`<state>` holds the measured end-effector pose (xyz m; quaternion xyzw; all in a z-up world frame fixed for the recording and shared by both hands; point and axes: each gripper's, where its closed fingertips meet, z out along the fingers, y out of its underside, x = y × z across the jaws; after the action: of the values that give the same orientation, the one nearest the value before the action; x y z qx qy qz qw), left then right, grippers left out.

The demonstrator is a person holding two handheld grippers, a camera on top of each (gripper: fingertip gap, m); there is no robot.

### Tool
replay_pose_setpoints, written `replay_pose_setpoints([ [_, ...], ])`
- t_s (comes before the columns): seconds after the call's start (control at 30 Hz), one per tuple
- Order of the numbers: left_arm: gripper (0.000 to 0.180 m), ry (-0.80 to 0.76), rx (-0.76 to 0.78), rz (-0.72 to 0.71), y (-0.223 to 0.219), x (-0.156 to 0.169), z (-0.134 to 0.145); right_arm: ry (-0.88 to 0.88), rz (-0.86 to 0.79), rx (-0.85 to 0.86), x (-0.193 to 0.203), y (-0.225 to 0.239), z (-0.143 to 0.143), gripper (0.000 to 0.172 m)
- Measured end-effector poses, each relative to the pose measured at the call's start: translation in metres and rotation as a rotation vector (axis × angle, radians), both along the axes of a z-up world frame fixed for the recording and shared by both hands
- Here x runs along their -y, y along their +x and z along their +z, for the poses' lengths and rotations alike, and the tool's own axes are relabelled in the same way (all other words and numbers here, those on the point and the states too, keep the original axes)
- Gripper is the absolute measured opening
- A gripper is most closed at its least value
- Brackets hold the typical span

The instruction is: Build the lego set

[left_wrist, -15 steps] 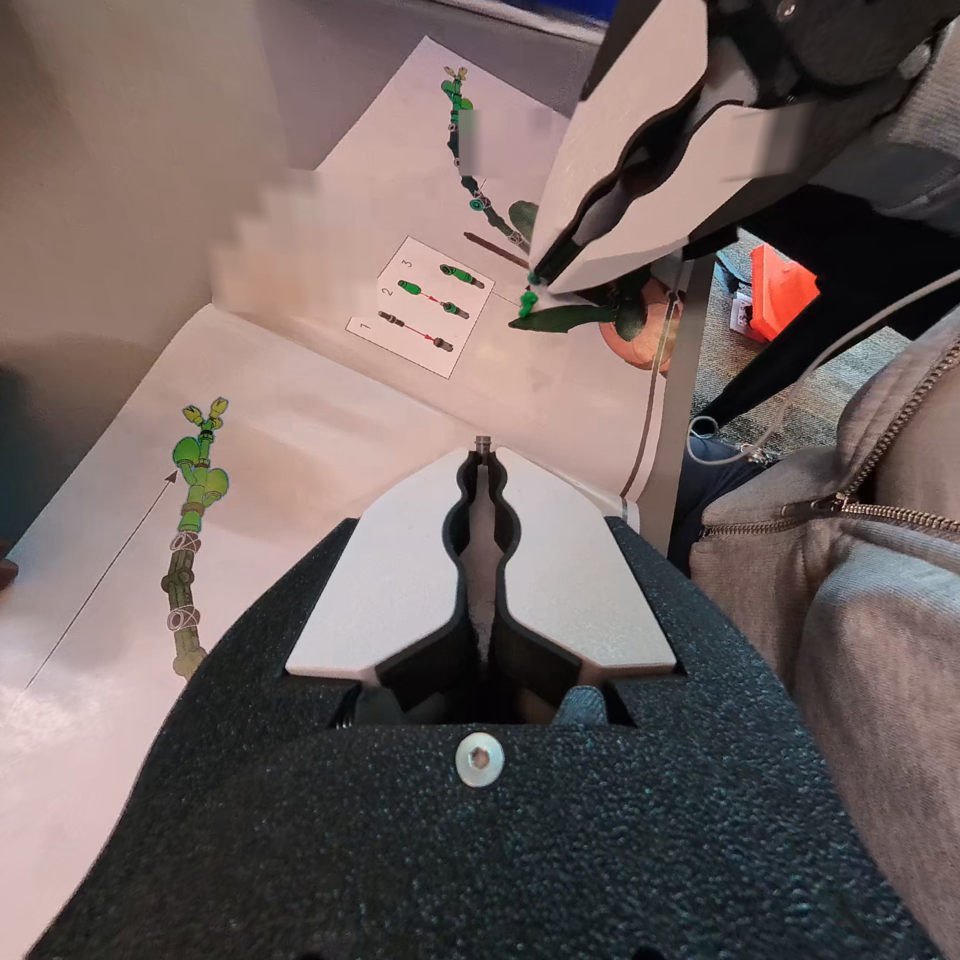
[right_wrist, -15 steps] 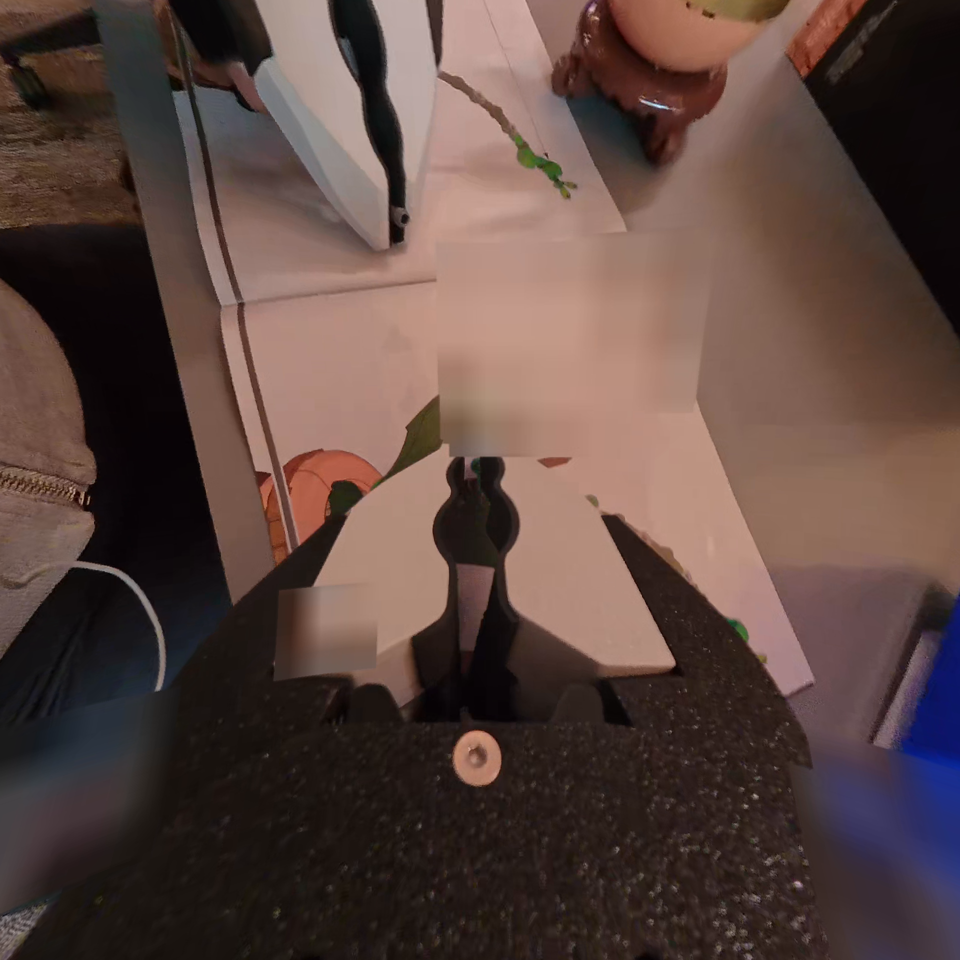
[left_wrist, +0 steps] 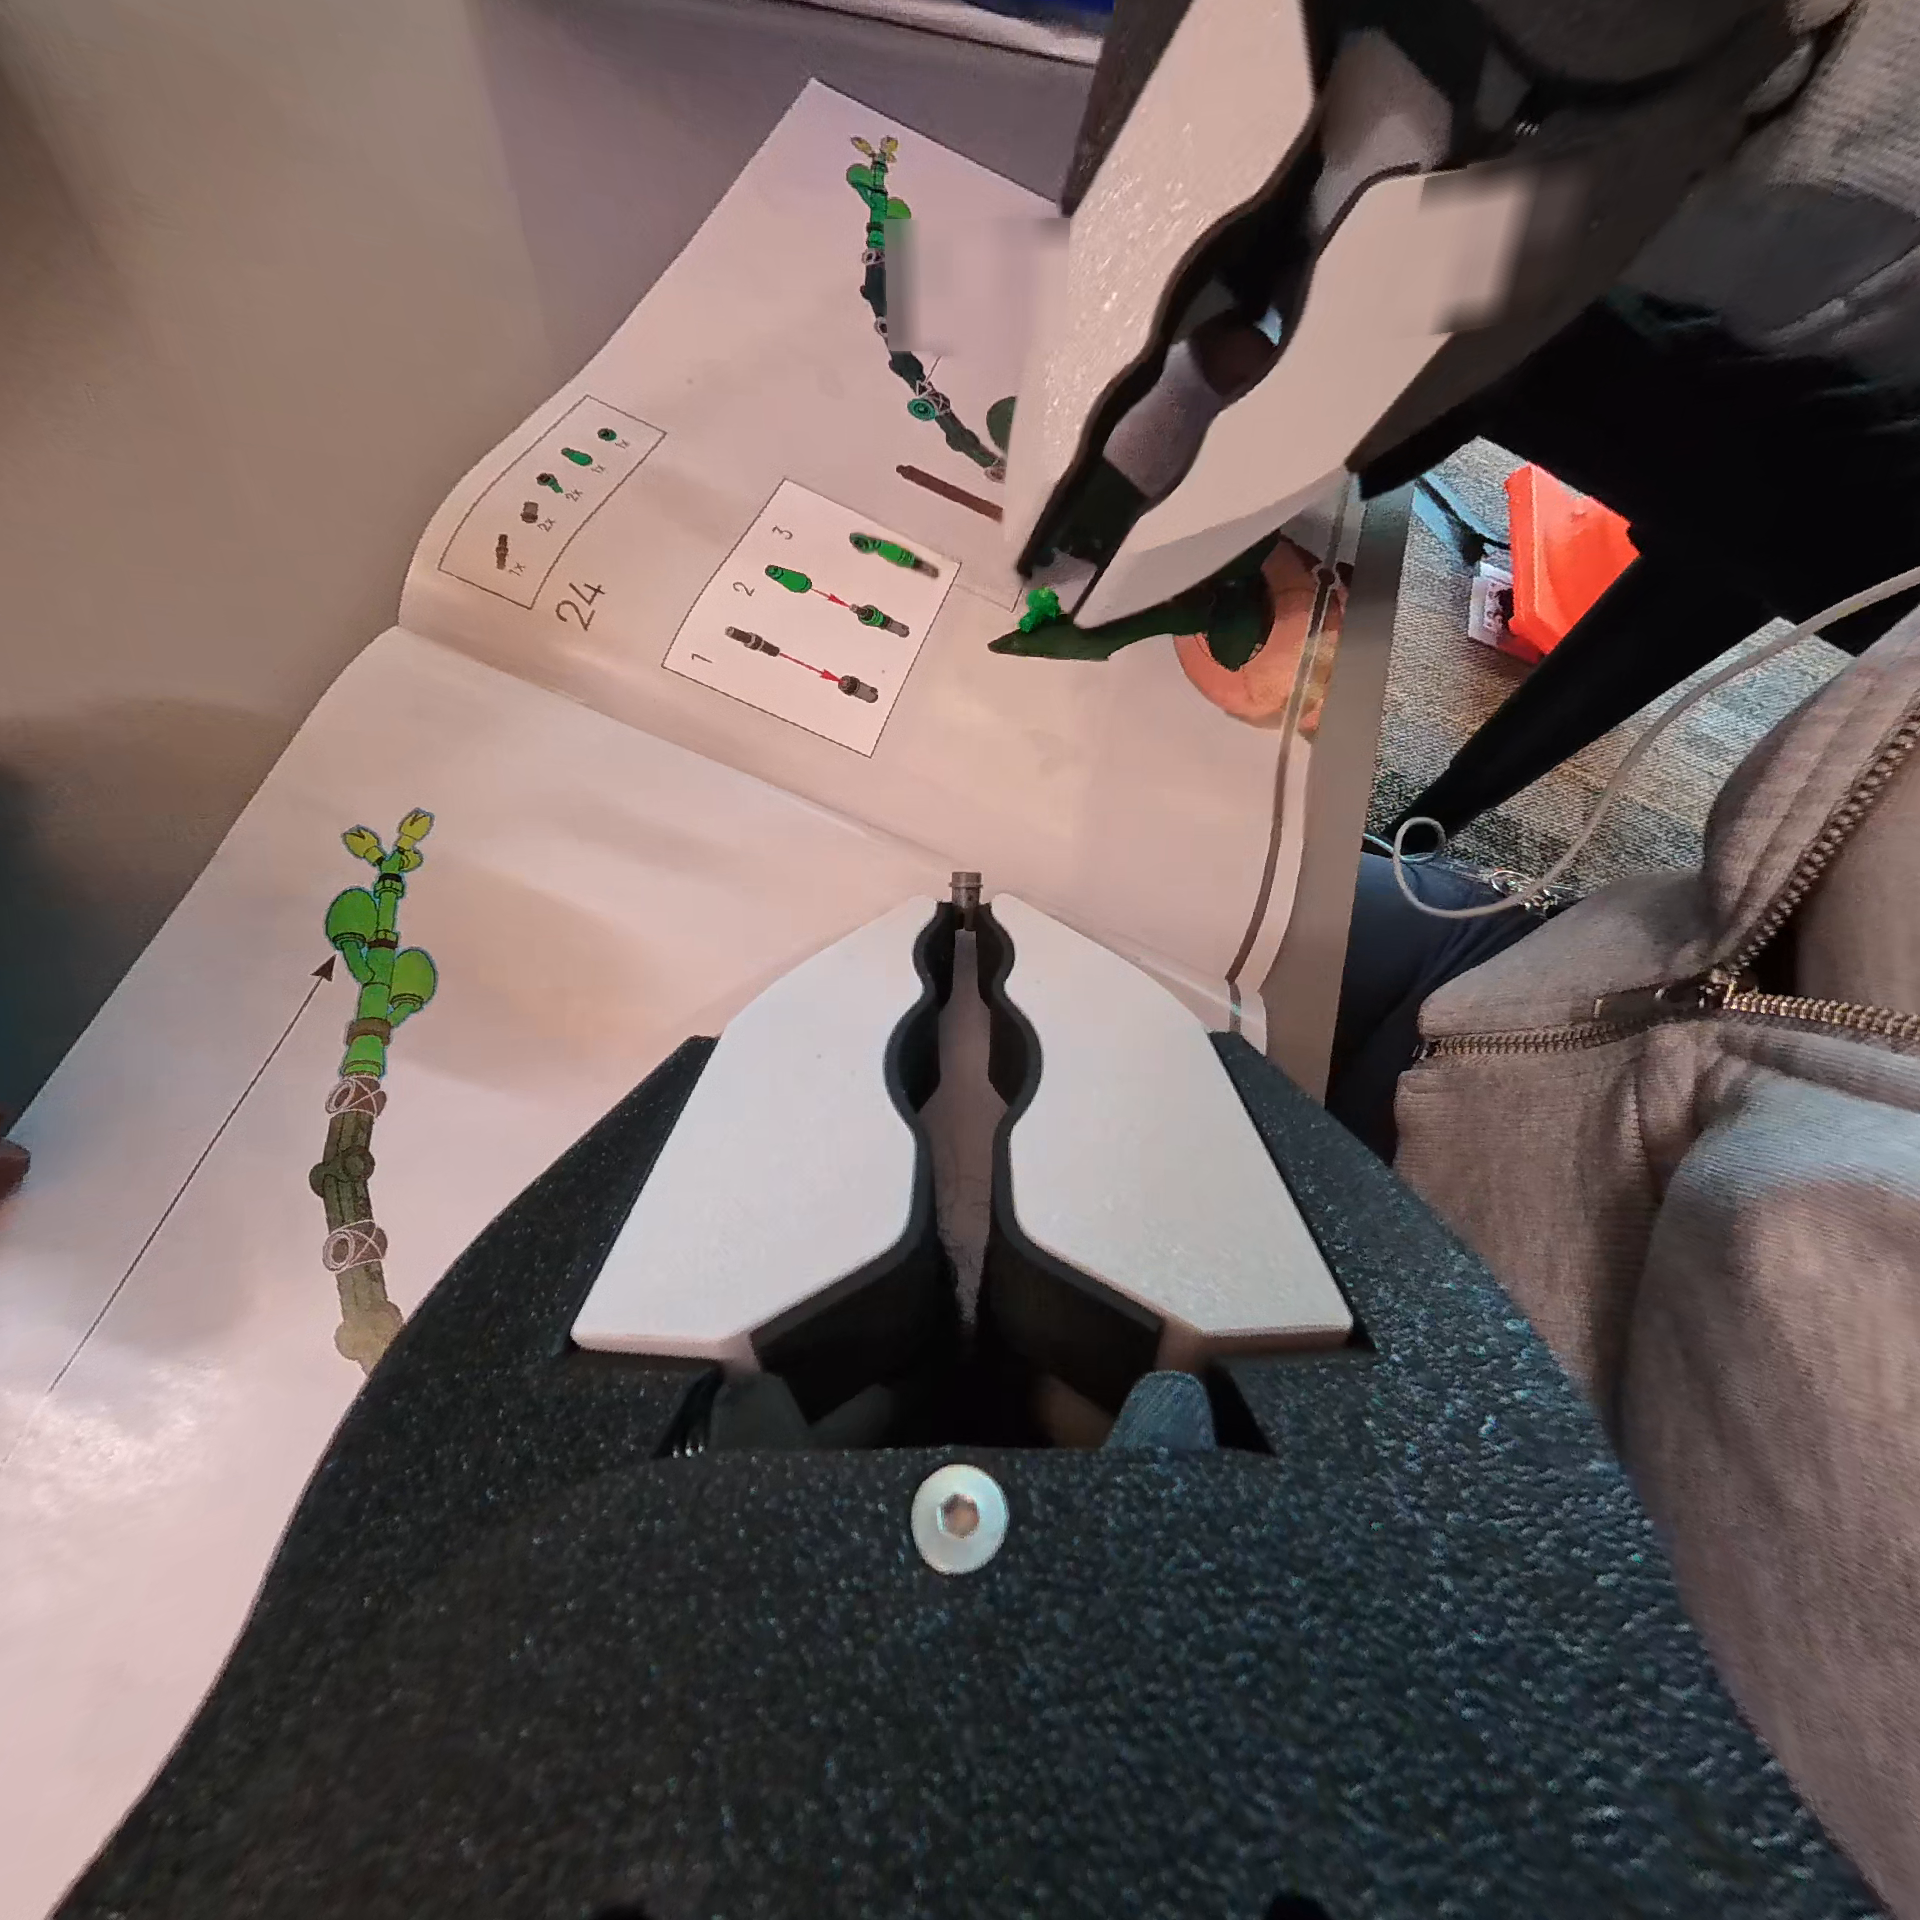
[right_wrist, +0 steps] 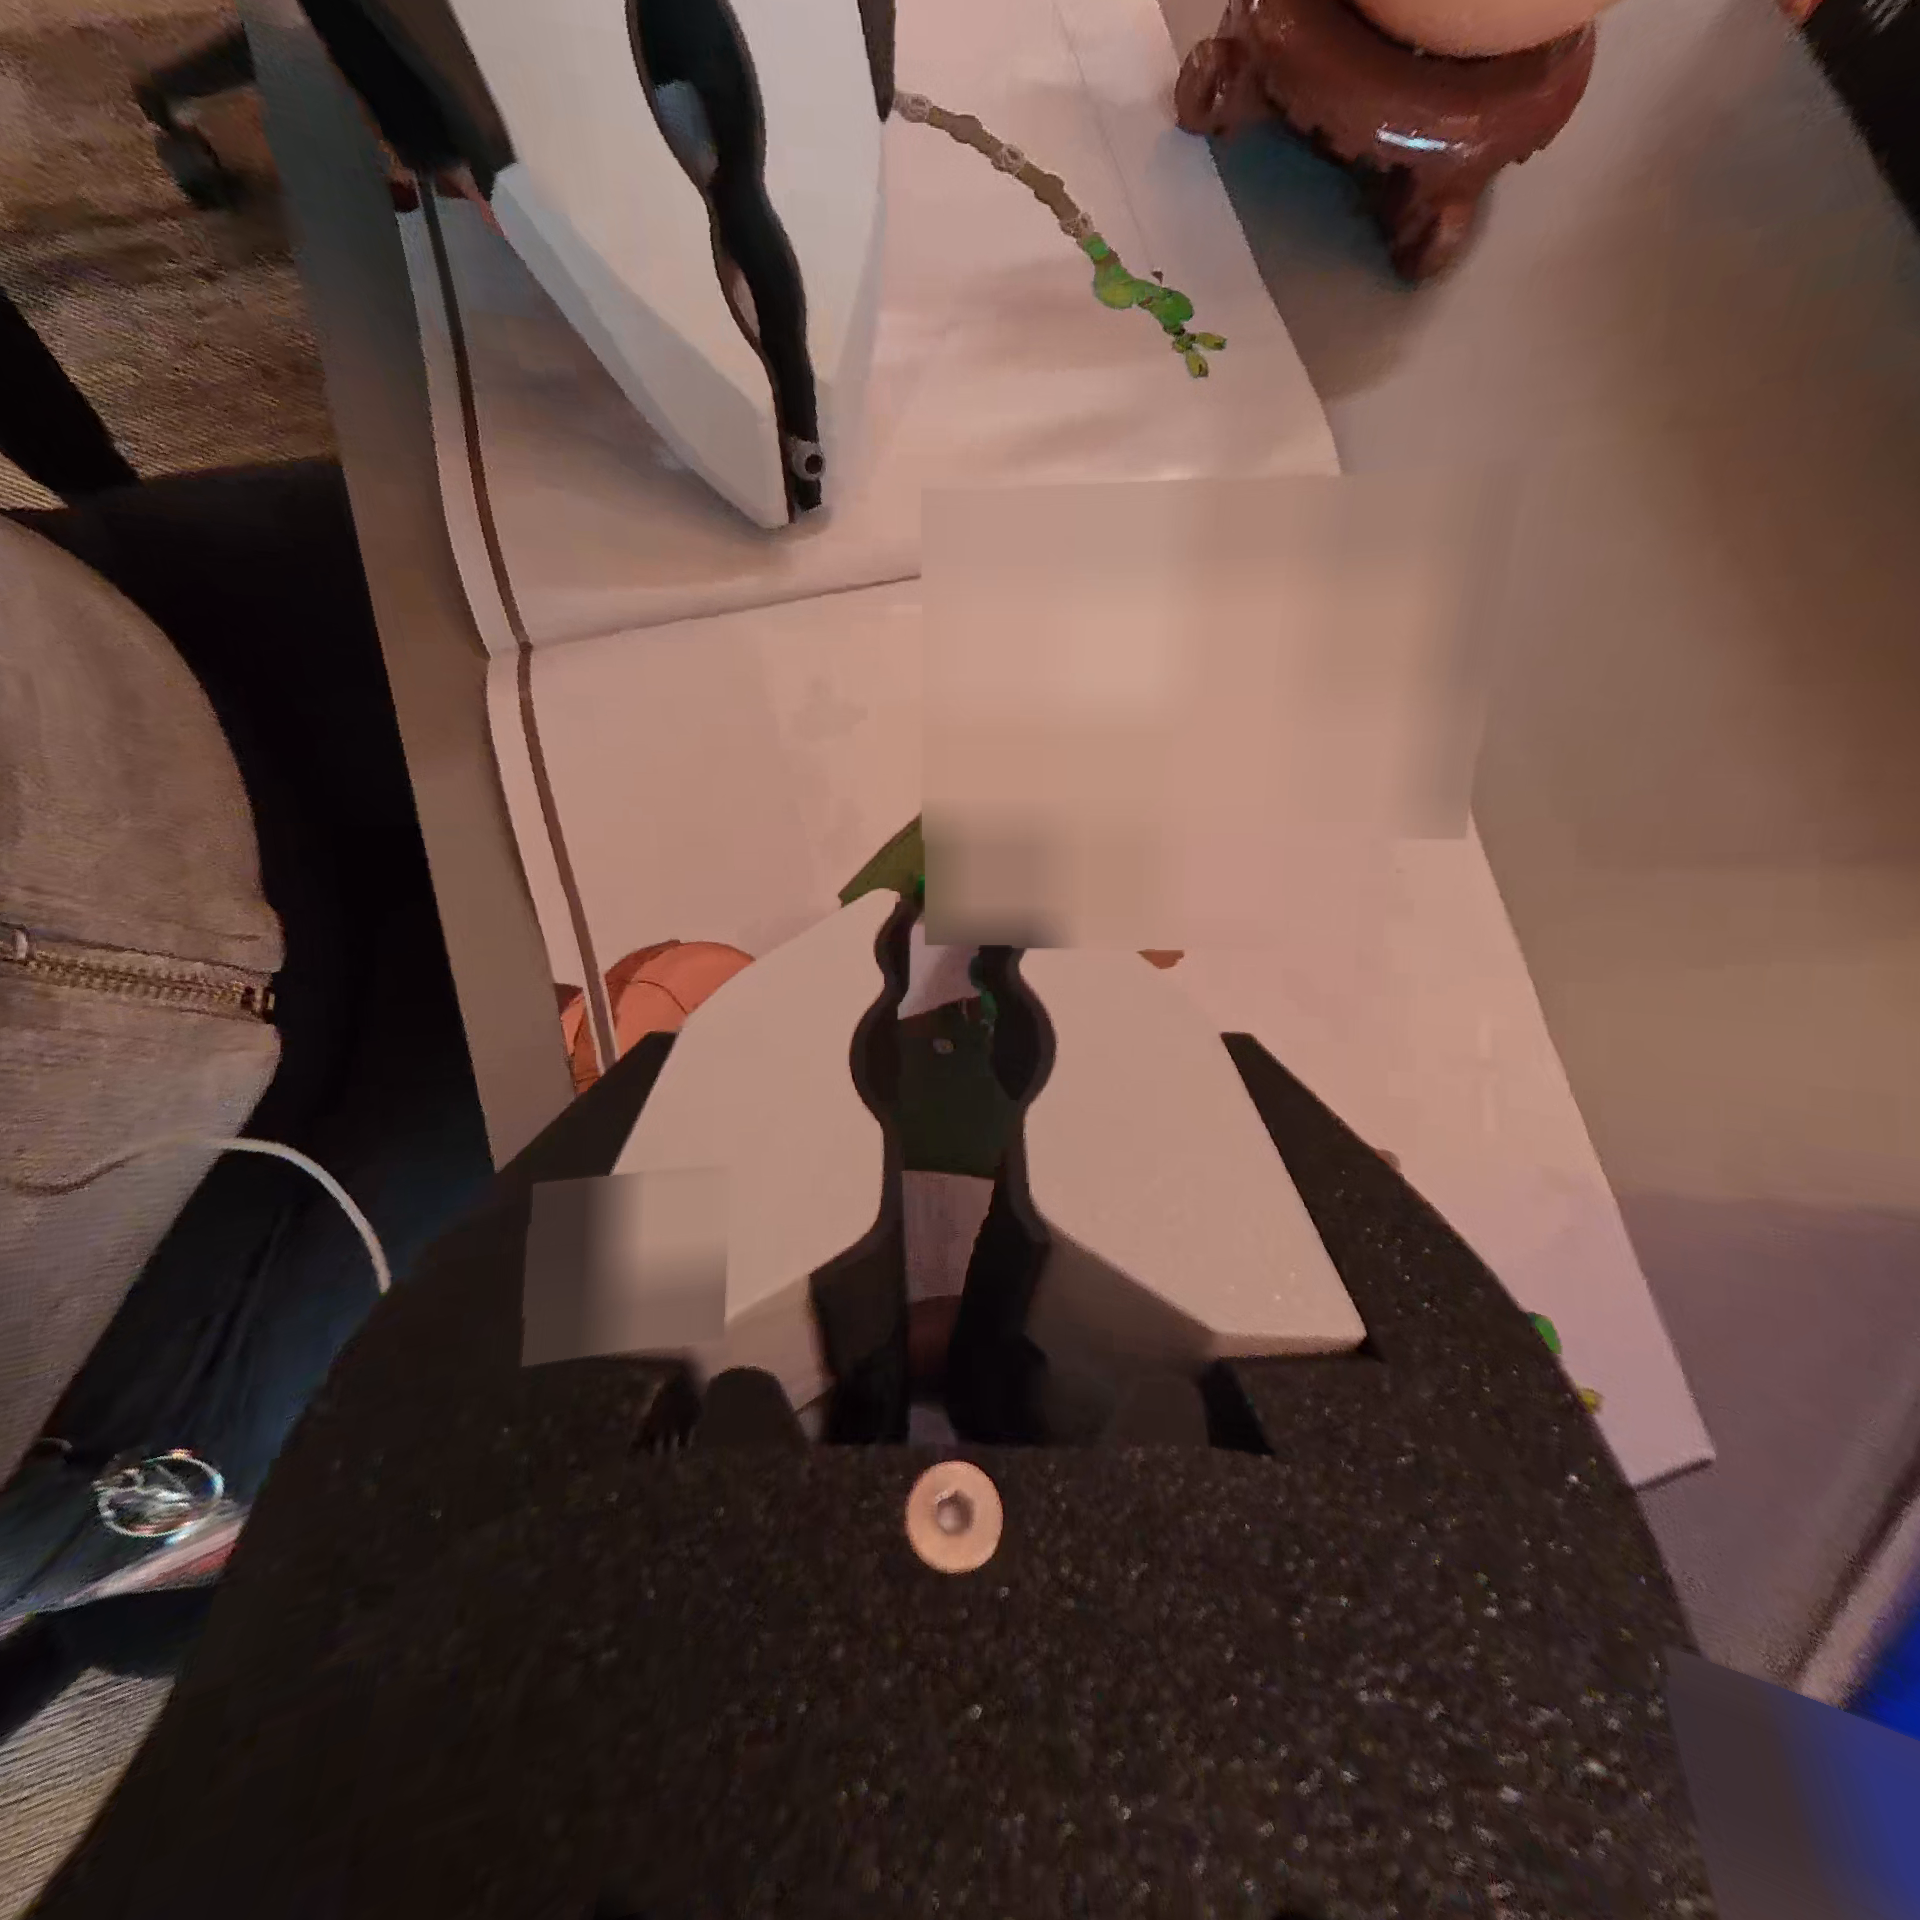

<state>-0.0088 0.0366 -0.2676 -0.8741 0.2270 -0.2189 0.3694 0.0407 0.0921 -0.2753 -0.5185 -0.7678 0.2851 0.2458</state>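
Left gripper [left_wrist: 967,906] clamped on small grey pin [left_wrist: 968,891] above open booklet [left_wrist: 644,831], right gripper [left_wrist: 1055,582] slightly parted over booklet's far page, tiny green piece [left_wrist: 1039,605] just beside its tips, not gripped

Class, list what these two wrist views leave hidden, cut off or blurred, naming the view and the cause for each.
- Right wrist view: a blurred patch covers part of the open booklet just beyond the right tool.
- Right wrist view: the brown figure is cut off by the top edge.
- Left wrist view: the right tool hides the page drawing behind it.
- Left wrist view: the small grey peg shows only its tip.
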Motion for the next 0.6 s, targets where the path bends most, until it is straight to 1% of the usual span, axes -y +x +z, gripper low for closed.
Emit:
replay_pose_setpoints([
  [0.07,0.003,0.003,0.001,-0.002,0.000,0.000,0.000,-0.052,-0.013,-0.014,0.000,-0.003,0.000,0.012],
  [0.13,0.003,0.004,0.003,-0.004,0.000,0.000,0.001,-0.096,-0.016,-0.002,0.001,-0.004,-0.001,0.007],
  [0.17,0.003,0.003,0.005,-0.006,0.001,0.000,0.001,-0.108,-0.016,-0.003,0.002,-0.004,-0.001,0.007],
  [0.33,0.003,0.000,0.023,-0.023,0.002,0.002,0.002,-0.098,0.035,0.004,0.003,-0.005,-0.001,0.006],
  [0.37,0.003,-0.005,0.031,-0.029,0.003,0.003,0.002,-0.074,0.062,-0.005,0.004,-0.006,-0.001,0.005],
  [0.43,0.003,-0.032,0.052,-0.054,0.005,0.005,0.002,0.003,0.169,-0.047,0.013,-0.011,0.003,0.005],
  [0.6,0.003,-0.108,0.111,-0.102,0.010,0.010,-0.001,0.295,0.431,-0.190,0.036,-0.035,0.019,0.005],
])
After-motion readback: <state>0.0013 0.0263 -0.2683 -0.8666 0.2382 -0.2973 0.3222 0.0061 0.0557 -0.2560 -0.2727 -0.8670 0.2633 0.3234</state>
